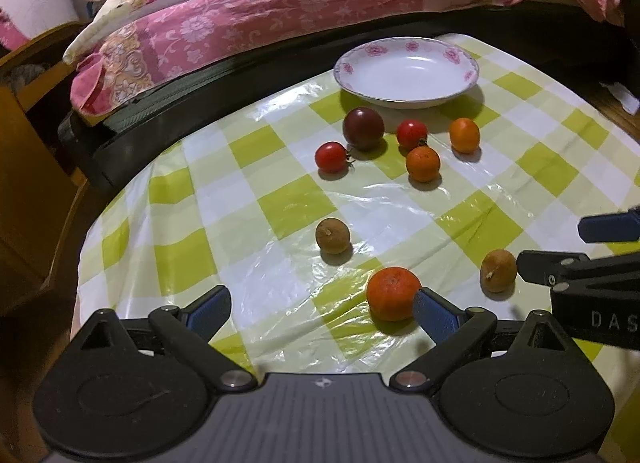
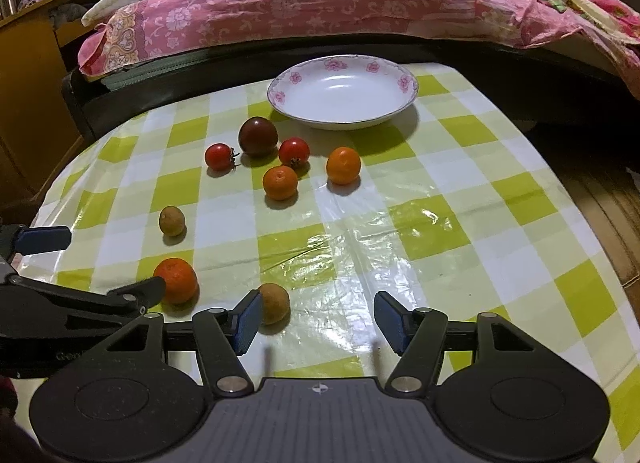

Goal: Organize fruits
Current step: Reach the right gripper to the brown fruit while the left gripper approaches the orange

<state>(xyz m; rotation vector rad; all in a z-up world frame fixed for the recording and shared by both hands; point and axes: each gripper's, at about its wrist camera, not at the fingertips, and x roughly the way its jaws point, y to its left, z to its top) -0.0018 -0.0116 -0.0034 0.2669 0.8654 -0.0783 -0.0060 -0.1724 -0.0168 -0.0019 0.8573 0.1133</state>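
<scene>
- Our left gripper (image 1: 322, 309) stands wide open and empty, its right pad just beside the big orange (image 1: 393, 293).
- Our right gripper (image 2: 316, 317) is open too, a brown fruit (image 2: 274, 303) by its left pad.
- The plate (image 2: 404, 83) sits empty at the table's far side, other fruits before it.

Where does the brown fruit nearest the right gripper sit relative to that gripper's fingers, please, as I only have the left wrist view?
Observer: In the right wrist view, the brown fruit sits inside the right gripper, close against the pad on the picture's left. I cannot tell whether they touch.
Operator: Thank you. Is the opposite pad near the fruit too?
Observer: No. The opposite pad stands well clear of it, with bare tablecloth between them, so the jaws are open and not gripping.
</scene>
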